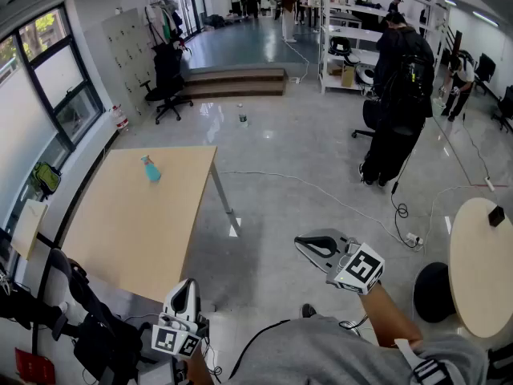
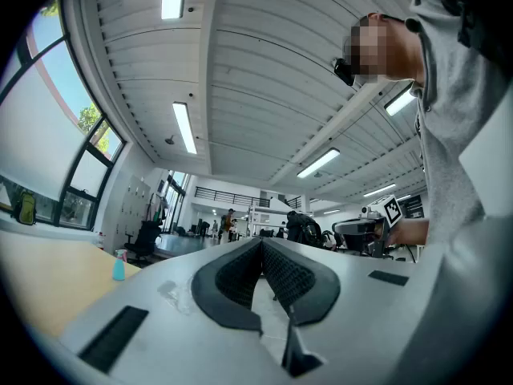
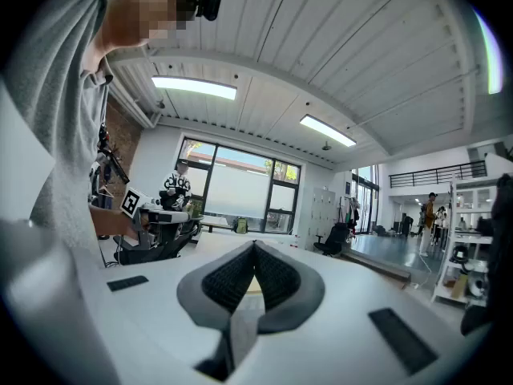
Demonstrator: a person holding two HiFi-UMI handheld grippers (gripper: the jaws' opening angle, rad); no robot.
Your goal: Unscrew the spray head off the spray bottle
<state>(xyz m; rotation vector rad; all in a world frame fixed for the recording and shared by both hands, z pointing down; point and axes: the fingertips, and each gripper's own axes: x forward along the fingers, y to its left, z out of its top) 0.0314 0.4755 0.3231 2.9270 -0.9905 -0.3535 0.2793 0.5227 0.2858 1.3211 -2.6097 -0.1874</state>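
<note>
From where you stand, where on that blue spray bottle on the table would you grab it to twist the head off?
Probably the blue body of the spray bottle, clamped from the side: it seems to stand upright on the table, with the spray head on top left free to turn.

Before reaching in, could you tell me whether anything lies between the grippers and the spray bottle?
Nothing visible does: the spray bottle stands alone on the table, only bare tabletop and floor between it and the left gripper and right gripper.
</note>
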